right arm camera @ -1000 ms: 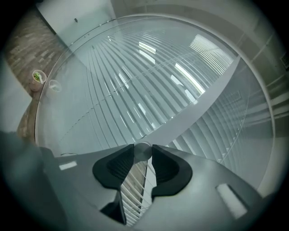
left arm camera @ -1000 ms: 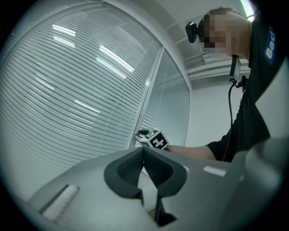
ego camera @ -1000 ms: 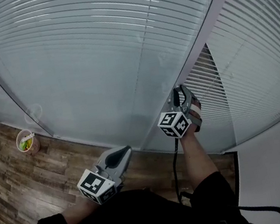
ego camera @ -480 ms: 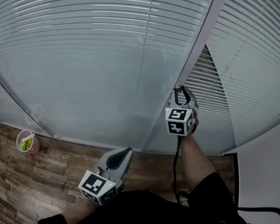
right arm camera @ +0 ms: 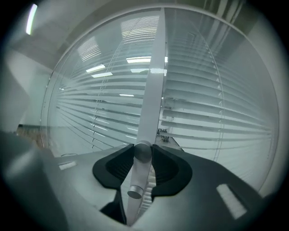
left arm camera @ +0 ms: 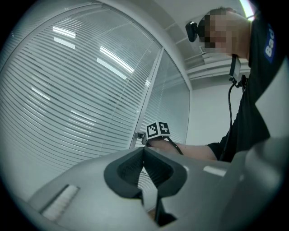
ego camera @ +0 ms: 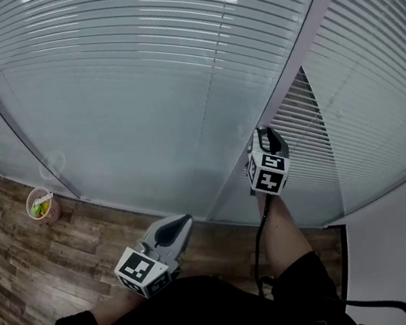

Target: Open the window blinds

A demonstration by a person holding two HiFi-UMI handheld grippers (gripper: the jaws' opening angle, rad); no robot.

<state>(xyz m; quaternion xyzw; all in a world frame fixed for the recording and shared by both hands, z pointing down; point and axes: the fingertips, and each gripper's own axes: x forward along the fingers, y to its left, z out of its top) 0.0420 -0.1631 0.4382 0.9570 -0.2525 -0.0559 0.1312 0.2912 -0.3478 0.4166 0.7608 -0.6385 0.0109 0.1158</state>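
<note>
Roll of right claw [ego camera: 263, 135] around knob [right arm camera: 142, 152]

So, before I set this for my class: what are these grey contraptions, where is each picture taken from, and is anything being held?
There is no robot here. A person holds a hand tool with two jaws in each hand. The wide picture comes from a camera on the person's head, looking down at a glass wall with blinds and a wooden floor, where a small cup stands. The other two pictures come from cameras riding on each tool. The right gripper has its jaws closed on a round metal knob on the frame, probably the one that tilts the slats. The left gripper is held low, jaws together, empty.
</note>
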